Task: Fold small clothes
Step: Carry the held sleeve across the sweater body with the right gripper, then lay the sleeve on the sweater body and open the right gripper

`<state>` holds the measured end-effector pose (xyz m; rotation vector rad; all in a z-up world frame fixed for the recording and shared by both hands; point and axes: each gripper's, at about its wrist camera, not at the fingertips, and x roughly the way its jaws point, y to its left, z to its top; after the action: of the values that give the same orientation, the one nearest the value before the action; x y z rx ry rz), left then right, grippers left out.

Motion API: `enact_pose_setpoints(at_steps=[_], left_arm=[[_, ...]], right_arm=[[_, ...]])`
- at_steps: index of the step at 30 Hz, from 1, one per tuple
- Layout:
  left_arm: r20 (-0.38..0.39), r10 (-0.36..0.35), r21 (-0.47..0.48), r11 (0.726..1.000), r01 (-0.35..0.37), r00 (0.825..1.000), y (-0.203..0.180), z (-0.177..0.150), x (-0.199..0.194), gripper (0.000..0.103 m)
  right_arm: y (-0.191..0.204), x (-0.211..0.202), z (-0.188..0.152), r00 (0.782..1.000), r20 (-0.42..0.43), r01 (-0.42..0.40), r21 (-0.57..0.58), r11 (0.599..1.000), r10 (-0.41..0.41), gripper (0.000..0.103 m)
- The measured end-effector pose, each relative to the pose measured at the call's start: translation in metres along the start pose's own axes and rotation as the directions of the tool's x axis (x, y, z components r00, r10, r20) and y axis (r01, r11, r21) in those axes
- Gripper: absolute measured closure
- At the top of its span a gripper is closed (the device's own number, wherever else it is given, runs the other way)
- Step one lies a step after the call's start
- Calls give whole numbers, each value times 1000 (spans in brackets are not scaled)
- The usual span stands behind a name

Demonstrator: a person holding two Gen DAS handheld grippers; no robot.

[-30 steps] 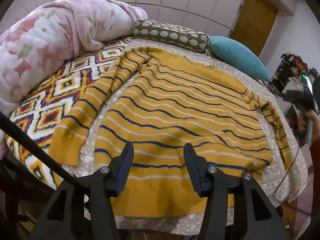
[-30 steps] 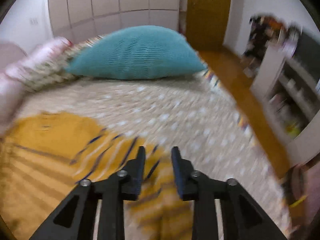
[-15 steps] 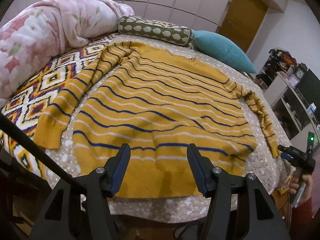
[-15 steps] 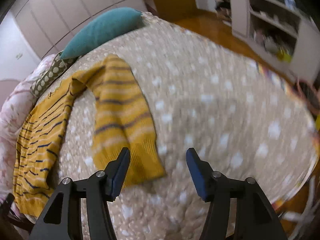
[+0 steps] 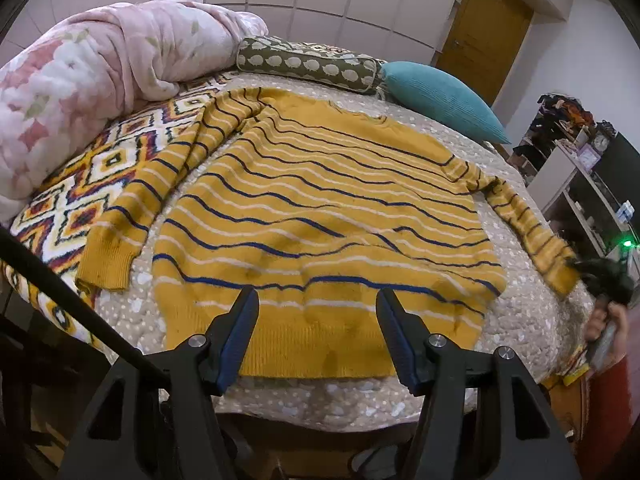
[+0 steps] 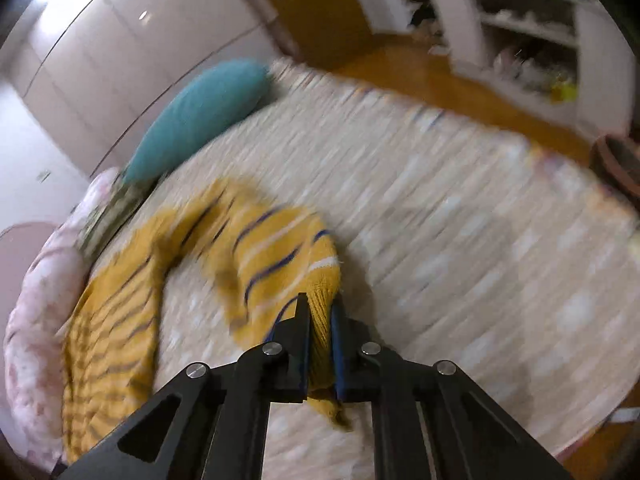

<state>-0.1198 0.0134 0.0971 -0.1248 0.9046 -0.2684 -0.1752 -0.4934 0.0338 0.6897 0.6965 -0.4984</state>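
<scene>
A yellow sweater (image 5: 320,216) with blue and white stripes lies spread flat on the bed, hem toward me, both sleeves laid out to the sides. My left gripper (image 5: 317,300) is open and empty, hovering just above the hem. My right gripper (image 6: 320,310) is shut on the cuff of the sweater's right sleeve (image 6: 280,248), which arches up from the bed. In the left wrist view the right gripper (image 5: 600,276) shows as a dark blur at the sleeve cuff (image 5: 556,260) at the bed's right edge.
A pink floral blanket (image 5: 92,68) is heaped at the back left. A green patterned bolster (image 5: 308,64) and a teal pillow (image 5: 440,96) lie at the head of the bed. A patterned rug-like cover (image 5: 80,184) lies left. Shelves (image 6: 532,36) stand right of the bed.
My right gripper has closed on the right sleeve cuff and lifted it; it was open above the cuff before. My left gripper has pulled back slightly toward the hem, still open.
</scene>
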Motion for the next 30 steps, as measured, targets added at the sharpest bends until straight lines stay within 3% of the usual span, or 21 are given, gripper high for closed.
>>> enact_pose_setpoints(at_steps=[6,8,11,14,17,22,24,27,30], left_arm=[[-18,-24,8,1000,24,1000,-8,1,11,43],[-22,-32,17,999,33,999,-12,-1,13,43],[-17,-34,30,999,35,999,-13,-1,12,43],[-4,-31,25,999,31,1000,-5,0,10,43],[8,-44,-9,999,44,999,7,1,7,43],[30,-46,-35,998,48,998,26,-2,1,43],[40,-42,-38,998,44,998,34,-4,-2,42],[63,-30,-44,999,32,998,48,-5,-8,42],[83,-13,-57,998,18,996,64,-7,-12,41]], right_arm=[[-68,-23,86,984,80,149,128,980,-160,95],[-74,-17,104,984,60,158,158,975,-169,95],[-53,-9,114,982,47,174,130,976,-181,95],[-15,-5,117,986,43,160,66,985,-163,95],[37,2,111,996,15,85,-5,996,-85,95],[162,23,91,996,-77,-58,-174,983,45,95],[213,35,77,986,-131,-132,-221,966,105,95],[289,56,52,953,-227,-257,-251,933,202,95],[361,78,21,932,-285,-311,-315,896,224,95]])
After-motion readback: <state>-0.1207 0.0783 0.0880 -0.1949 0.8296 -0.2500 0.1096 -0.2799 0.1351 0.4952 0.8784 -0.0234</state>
